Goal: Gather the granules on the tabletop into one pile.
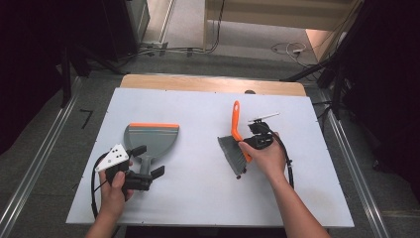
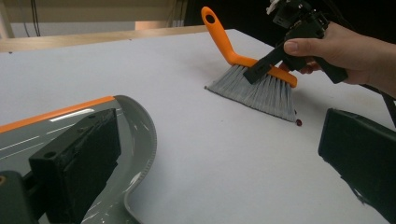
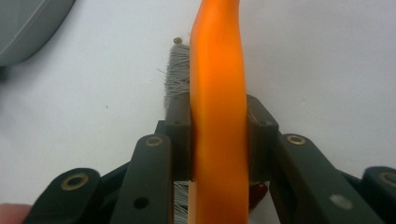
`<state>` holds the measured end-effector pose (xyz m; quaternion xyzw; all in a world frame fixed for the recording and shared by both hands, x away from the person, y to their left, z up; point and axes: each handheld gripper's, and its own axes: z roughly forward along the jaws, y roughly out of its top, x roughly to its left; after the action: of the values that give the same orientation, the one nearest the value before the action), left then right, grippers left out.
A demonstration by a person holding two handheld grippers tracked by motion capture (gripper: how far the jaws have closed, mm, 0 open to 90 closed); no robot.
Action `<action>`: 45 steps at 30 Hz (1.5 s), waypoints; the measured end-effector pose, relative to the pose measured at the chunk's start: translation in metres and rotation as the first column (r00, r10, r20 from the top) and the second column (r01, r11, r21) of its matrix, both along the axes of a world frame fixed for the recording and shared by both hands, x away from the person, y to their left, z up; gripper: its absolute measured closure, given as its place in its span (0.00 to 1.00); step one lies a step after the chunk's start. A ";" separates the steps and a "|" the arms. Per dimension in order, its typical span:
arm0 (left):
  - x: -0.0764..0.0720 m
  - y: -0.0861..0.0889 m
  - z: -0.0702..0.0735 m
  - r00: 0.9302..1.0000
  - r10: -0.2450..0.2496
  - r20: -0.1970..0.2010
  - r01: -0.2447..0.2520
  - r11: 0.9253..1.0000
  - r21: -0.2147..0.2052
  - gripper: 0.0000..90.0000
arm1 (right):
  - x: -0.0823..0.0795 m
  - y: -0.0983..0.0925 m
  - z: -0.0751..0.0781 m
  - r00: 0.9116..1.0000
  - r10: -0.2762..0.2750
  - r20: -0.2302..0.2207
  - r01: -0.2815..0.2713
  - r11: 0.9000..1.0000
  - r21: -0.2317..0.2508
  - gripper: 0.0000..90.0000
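Brush [image 1: 236,144] and dustpan share my white tabletop [image 1: 208,198], which is the biggest thing before me and carries both. Next in size, the grey dustpan [image 1: 150,136] with its orange front strip lies flat on the left half, its handle pointing back toward me. My left gripper [image 1: 144,171] sits at that handle with its fingers [image 2: 79,158] spread wide apart; in the left gripper view one finger lies over the pan's curved rim and the other stands well off to the side above bare tabletop, so nothing is gripped there. My left hand [image 1: 115,191] wraps the gripper body under its grey three-cornered plate [image 1: 113,156].

On the right half, the brush stands on its grey bristles [image 2: 261,91], touching the tabletop, with the orange handle [image 1: 236,119] sloping up and away from me. My right gripper [image 1: 255,144] has its fingers [image 3: 180,140] clamped on the orange back of the brush, one on each side, as the right gripper view shows. My right hand [image 1: 265,158] holds that gripper.

Smallest, a dark red bead [image 2: 299,122] lies on the tabletop just beside the corner of the bristles, and another small bead [image 3: 177,40] sits at the bristle tips.
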<state>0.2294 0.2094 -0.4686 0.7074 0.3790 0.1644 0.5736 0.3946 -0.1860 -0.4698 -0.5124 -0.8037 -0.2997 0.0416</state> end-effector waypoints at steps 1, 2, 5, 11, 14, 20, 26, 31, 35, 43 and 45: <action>0.000 0.000 0.000 1.000 0.001 0.000 -0.001 1.000 0.000 0.00 | 0.000 -0.001 0.000 1.000 -0.002 -0.001 0.002 1.000 0.009 0.75; 0.000 0.000 0.000 1.000 0.002 -0.001 -0.002 1.000 -0.001 0.00 | 0.000 -0.001 0.000 1.000 -0.006 -0.007 0.007 1.000 0.031 0.75; 0.001 0.000 0.000 1.000 0.003 -0.001 -0.003 1.000 0.000 0.00 | -0.003 0.002 0.005 1.000 0.014 0.018 -0.015 0.998 0.058 0.75; 0.001 -0.001 0.000 1.000 0.002 -0.002 -0.002 1.000 0.000 0.00 | -0.009 0.006 0.025 0.992 0.090 0.087 -0.096 0.993 0.067 0.76; 0.001 -0.001 0.000 1.000 0.002 -0.002 -0.002 1.000 -0.003 0.00 | -0.013 0.005 0.038 0.977 0.171 0.130 -0.179 0.983 0.048 0.76; 0.001 -0.001 0.000 1.000 0.004 -0.002 -0.004 1.000 -0.002 0.00 | -0.029 0.001 0.052 0.885 0.400 0.239 -0.394 0.916 -0.075 0.76; 0.002 -0.001 0.000 1.000 0.002 -0.003 -0.002 1.000 0.000 0.00 | -0.054 -0.009 0.057 0.783 0.572 0.246 -0.540 0.820 -0.189 0.76; 0.001 0.001 0.001 1.000 0.012 -0.002 -0.012 1.000 -0.011 0.00 | -0.071 -0.023 0.052 0.717 0.653 0.243 -0.629 0.757 -0.179 0.76; 0.002 0.001 0.001 1.000 0.012 -0.005 -0.012 1.000 -0.003 0.00 | -0.083 -0.023 0.041 0.696 0.683 0.223 -0.650 0.731 -0.207 0.76; 0.002 0.000 0.000 1.000 0.011 -0.004 -0.011 1.000 -0.001 0.00 | -0.090 -0.011 0.024 0.649 0.732 0.208 -0.676 0.680 -0.285 0.76; 0.002 0.000 0.000 1.000 0.013 -0.004 -0.013 1.000 -0.003 0.00 | -0.086 -0.009 0.024 0.636 0.743 0.209 -0.681 0.667 -0.302 0.76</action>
<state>0.2309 0.2094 -0.4684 0.7044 0.3849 0.1660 0.5728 0.3088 -0.1954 -0.4459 -0.0988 -0.9613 -0.2561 -0.0220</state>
